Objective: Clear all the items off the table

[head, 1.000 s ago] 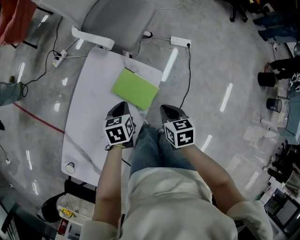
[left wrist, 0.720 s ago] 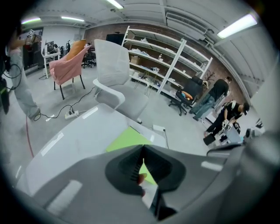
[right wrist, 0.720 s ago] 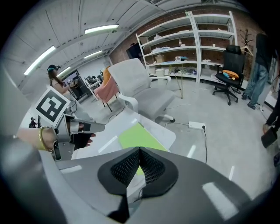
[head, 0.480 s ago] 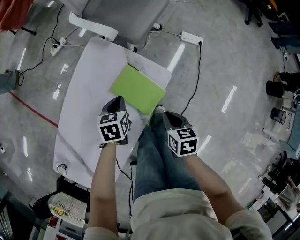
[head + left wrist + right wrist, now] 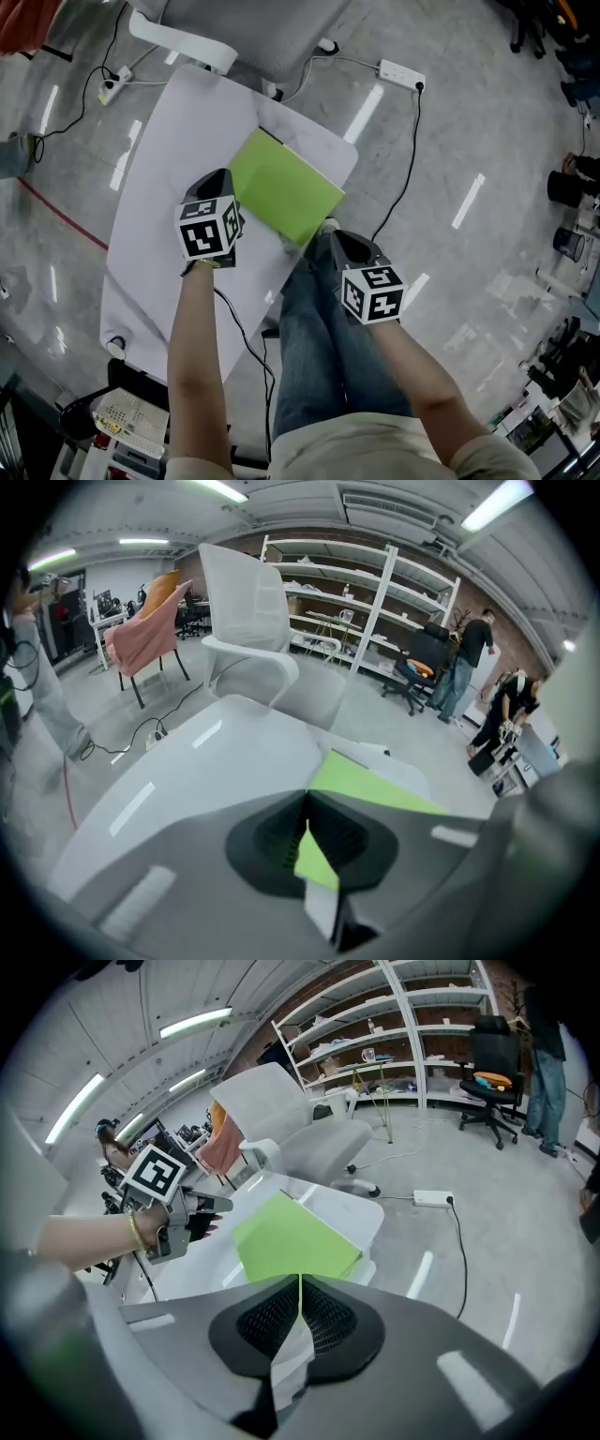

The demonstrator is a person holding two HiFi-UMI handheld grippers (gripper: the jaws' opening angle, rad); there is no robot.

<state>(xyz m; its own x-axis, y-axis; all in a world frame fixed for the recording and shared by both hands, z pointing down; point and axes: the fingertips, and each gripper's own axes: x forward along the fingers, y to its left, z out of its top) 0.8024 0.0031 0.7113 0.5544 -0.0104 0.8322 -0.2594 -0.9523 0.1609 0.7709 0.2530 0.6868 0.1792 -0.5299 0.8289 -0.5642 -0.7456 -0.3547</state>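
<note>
Since both pairs of fingers are clenched shut with nothing in them, nobody's grabbing anything yet. On the left gripper point(image 5: 307, 801) the fingers point(image 5: 274, 844) meet at the tips, with just a sliver of green showing through the gap behind them. Same deal on the right gripper point(image 5: 300, 1283): tips pressed together, empty.

The only obvious thing to clear is the green folder point(image 5: 284, 186). It's lying flat on the far right part of the white desk point(image 5: 164, 159), turned diagonal so its long axis runs roughly along the desk's right edge. From the left gripper it's ahead and to the right, with one corner just beside the fingertips. From the right gripper it's ahead and slightly left, with the near corner close by. The left one is over the desk and the right hangs off the edge above the person's legs, so I'd guess left is a bit handier.

Hard to tell:
- whether that near corner overhangs the desk
- how high the fingers are above it
- what the small round thing point(image 5: 114, 345) at the desk's near corner is

The left arm point(image 5: 192, 356) covers a strip of desk too.
</note>
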